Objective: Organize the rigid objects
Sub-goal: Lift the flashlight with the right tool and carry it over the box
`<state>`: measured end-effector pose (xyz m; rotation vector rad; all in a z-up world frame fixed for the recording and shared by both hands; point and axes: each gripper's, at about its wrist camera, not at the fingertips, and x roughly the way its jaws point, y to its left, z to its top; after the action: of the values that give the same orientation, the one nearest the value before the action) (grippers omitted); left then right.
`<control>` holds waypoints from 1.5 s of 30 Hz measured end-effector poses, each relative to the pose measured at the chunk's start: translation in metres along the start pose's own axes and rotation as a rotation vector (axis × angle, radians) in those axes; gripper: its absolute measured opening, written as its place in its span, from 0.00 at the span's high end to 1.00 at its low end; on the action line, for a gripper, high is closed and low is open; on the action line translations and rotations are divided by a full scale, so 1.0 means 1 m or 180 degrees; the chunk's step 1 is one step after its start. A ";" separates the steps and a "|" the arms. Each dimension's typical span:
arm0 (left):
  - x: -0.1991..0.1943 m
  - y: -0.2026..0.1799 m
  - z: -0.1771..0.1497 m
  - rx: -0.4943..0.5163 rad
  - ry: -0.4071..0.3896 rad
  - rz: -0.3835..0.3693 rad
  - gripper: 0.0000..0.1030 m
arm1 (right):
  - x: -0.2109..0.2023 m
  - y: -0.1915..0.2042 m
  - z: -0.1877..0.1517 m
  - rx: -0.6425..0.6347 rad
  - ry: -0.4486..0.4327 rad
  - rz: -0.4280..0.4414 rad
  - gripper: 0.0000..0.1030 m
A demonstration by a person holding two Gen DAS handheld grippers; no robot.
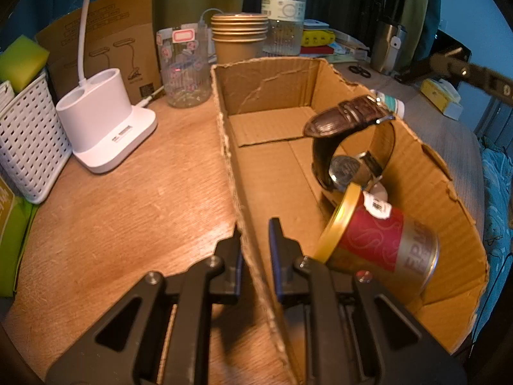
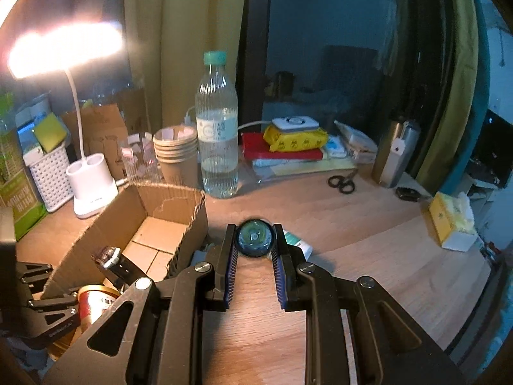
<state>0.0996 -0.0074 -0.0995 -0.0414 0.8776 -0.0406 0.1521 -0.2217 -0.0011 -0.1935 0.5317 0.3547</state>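
An open cardboard box (image 1: 266, 83) lies on the wooden desk. My left gripper (image 1: 256, 231) is shut on its near left wall, one finger outside and one inside. Inside the box are a watch with a brown leather strap (image 1: 346, 118) and a red and gold can (image 1: 378, 237) on its side. In the right wrist view my right gripper (image 2: 254, 229) is shut on a small round dark object with a shiny lens face (image 2: 255, 240), held above the desk just right of the box (image 2: 173, 199). The watch (image 2: 107, 256) and can (image 2: 94, 301) show at lower left there.
A white and teal tube (image 2: 298, 240) lies on the desk under the right gripper. Along the back stand a white lamp base (image 1: 105, 122), a white basket (image 1: 29, 134), a glass jar (image 1: 184, 67), stacked paper cups (image 1: 239, 35), a water bottle (image 2: 218, 128), scissors (image 2: 341, 183) and a steel tumbler (image 2: 394, 157).
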 end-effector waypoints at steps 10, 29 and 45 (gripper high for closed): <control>0.000 0.000 0.000 -0.0001 -0.0001 0.0002 0.86 | -0.032 0.008 0.011 -0.0057 -0.0235 -0.0007 0.79; 0.000 0.000 0.000 -0.0001 -0.0001 0.0001 0.86 | -0.075 0.052 0.024 -0.0295 -0.0542 0.0349 0.79; 0.000 0.000 0.000 -0.0001 -0.0001 0.0001 0.86 | -0.053 0.090 0.016 -0.0471 -0.0388 0.0629 0.79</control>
<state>0.0995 -0.0075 -0.0996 -0.0415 0.8773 -0.0401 0.0831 -0.1495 0.0320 -0.2611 0.4050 0.5954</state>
